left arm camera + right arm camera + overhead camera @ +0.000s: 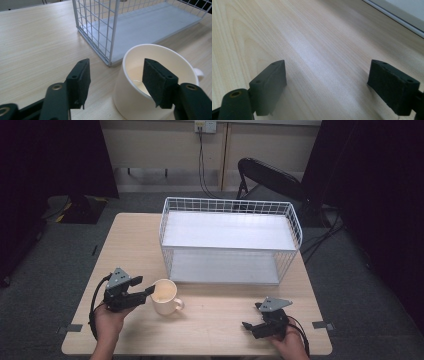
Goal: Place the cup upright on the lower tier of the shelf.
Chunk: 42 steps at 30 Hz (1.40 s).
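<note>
A cream mug [165,296] stands upright on the wooden table [132,245], its handle turned to the front right. My left gripper [149,290] reaches it from the left. In the left gripper view the mug [130,95] has its near wall between the jaws: one black pad [156,80] hangs inside the rim, the other pad [81,77] stays outside with a gap to the wall. That left gripper [117,75] is open and not pressing. My right gripper [251,315] rests near the front right edge, and the right gripper [327,80] stands open over bare wood.
A white wire basket [230,206] with a pale flat floor stands across the table's back half, just behind the mug; its corner [110,32] is close to the left jaws. A black folding chair [270,175] stands behind the table.
</note>
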Motion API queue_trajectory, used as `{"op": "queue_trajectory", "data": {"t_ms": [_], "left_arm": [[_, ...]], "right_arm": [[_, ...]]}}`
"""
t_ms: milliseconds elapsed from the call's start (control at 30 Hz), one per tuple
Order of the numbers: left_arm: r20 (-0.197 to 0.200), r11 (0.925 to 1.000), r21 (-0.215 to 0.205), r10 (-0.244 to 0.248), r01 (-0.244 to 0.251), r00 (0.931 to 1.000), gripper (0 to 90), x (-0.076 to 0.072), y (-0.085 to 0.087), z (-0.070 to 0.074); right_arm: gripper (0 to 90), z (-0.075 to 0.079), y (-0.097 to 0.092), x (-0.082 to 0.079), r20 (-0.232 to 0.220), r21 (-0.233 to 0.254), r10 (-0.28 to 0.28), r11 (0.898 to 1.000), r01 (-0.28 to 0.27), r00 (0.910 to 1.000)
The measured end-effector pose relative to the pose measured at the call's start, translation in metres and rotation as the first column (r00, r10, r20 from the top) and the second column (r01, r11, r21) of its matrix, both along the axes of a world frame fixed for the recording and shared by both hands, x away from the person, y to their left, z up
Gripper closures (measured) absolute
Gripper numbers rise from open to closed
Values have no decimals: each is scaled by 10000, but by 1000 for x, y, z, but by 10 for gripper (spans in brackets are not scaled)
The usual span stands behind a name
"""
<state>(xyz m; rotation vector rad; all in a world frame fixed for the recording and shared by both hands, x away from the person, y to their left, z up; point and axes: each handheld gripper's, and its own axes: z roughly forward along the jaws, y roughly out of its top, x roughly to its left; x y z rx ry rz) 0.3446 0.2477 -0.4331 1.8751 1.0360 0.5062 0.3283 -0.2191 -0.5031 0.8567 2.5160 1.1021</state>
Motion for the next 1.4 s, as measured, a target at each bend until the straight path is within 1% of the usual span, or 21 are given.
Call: {"op": "queue_trajectory", "data": {"t_ms": [100, 133, 167, 200, 300, 333, 400, 433, 567, 633, 700, 800, 900, 933, 967, 1033, 1167, 1200, 1233, 1333, 1400], "left_arm": [[1, 10000, 51, -41, 41, 10000, 447, 0, -3, -2], [16, 9997, 154, -167, 167, 9999, 480, 0, -6, -3], [16, 9997, 154, -167, 167, 9999, 488, 0, -6, -3], [36, 9995, 242, -198, 197, 9998, 488, 0, -7, -3], [38, 9993, 262, -259, 258, 9997, 518, 1, -12, -5], [47, 9989, 351, -325, 324, 9995, 541, 1, -13, -5], [40, 9984, 454, -349, 347, 9994, 551, 1, -16, -6], [-7, 9990, 349, -292, 292, 9996, 569, 1, -17, -7], [-71, 9987, 404, -292, 295, 9995, 602, 3, -18, -11], [-7, 9991, 352, -254, 254, 9997, 644, 3, -19, -12], [130, 9983, 483, -344, 338, 9993, 695, 3, -21, -12], [169, 9982, 534, -292, 282, 9994, 735, 3, -22, -12], [215, 9981, 568, -259, 246, 9994, 819, 3, -23, -12], [333, 9964, 765, -379, 353, 9987, 819, 2, -23, -12], [372, 9963, 798, -341, 311, 9987, 824, 1, -24, -12], [431, 9941, 1014, -424, 378, 9982, 829, 2, -24, -11], [334, 9952, 916, -370, 338, 9988, 837, 2, -24, -10], [375, 9944, 1005, -355, 315, 9987, 837, 1, -24, -10], [375, 9944, 1005, -355, 315, 9987, 838, 1, -24, -10], [578, 9926, 1180, -361, 290, 9977, 841, -1, -28, -6], [553, 9920, 1227, -365, 295, 9978, 842, -1, -29, -5]], "right_arm": [[143, 0, 0, 0, -3, 1, 2, 10000, -2, 10000], [143, 0, 0, 0, -1, 0, 2, 10000, -2, 10000], [143, 0, 0, 0, -1, 0, 2, 10000, -2, 10000], [143, 0, 0, 0, -1, 1, 4, 10000, -4, 10000], [143, 0, 0, 0, -4, 2, 1, 10000, -1, 10000], [143, 0, 0, 0, -1, 1, 2, 10000, -2, 10000], [143, 0, 0, 0, -2, 0, 3, 10000, -3, 10000], [143, 0, 0, 0, -2, 1, 4, 10000, -4, 10000], [143, 0, 0, 0, -5, -2, 2, 10000, -2, 10000], [143, 0, 0, 0, -5, 5, -4, 10000, 4, 10000], [143, 0, 0, 0, -6, 4, -4, 10000, 4, 10000], [143, 0, 0, 0, -4, -3, 4, 10000, -4, 10000], [143, 0, 0, 0, -4, -3, 6, 10000, -6, 10000], [143, 0, 0, 0, -6, 5, -5, 10000, 5, 10000], [143, 0, 0, 0, -6, 6, -6, 10000, 6, 10000], [143, 0, 0, 1, -7, 6, -5, 10000, 5, 10000], [143, 0, 0, 1, -9, 8, -6, 10000, 6, 10000], [143, 0, 0, 1, -6, 6, -5, 10000, 5, 10000], [143, 0, 0, 1, -6, 6, -5, 10000, 5, 10000], [143, 0, 0, 1, -6, 4, -7, 10000, 7, 10000], [143, 0, 0, 1, -5, 4, -9, 10000, 9, 10000]]}}
